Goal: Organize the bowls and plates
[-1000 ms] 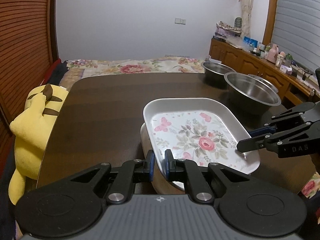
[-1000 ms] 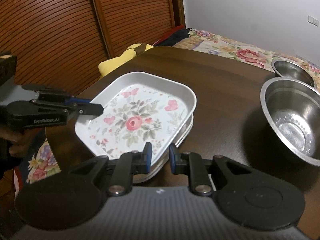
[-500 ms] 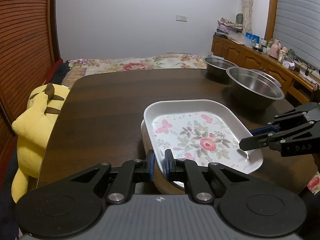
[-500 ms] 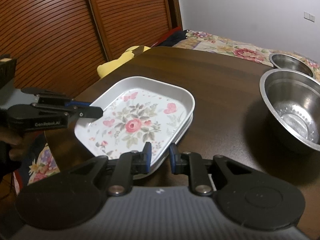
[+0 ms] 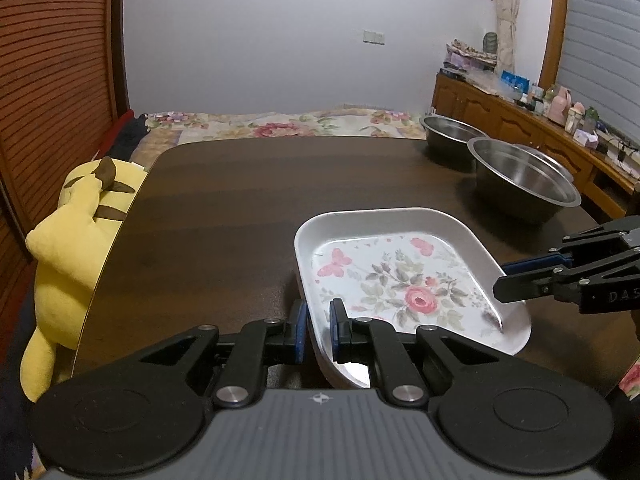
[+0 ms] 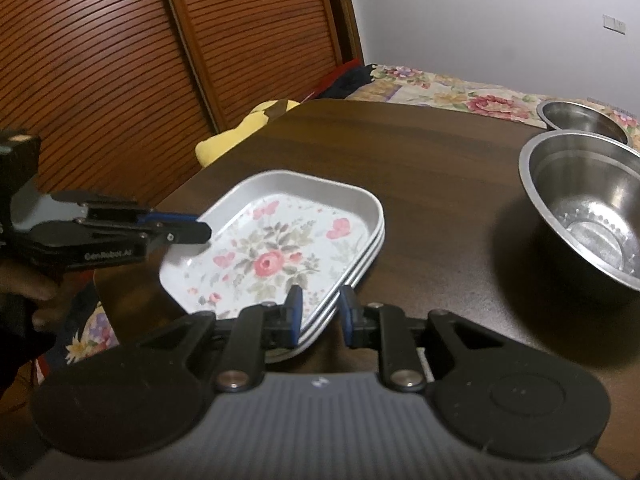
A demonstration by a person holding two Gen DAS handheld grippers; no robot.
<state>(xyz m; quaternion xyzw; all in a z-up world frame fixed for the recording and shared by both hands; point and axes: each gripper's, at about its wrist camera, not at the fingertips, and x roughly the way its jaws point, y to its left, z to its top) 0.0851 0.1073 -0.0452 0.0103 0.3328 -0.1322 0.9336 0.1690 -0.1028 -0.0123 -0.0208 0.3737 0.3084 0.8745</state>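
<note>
Lower plates (image 6: 362, 268) mostly hidden – only rims show (count unclear); sideboard clutter (image 5: 560, 100) indistinct.

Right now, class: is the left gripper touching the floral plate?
Touching. In the left wrist view, the left gripper is shut on the near rim of the floral plate.

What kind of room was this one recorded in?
Most likely a bedroom at home: a bed with a floral cover lies behind the dark wooden table, slatted wooden doors line one wall, and a sideboard crowded with bottles lines another.
</note>
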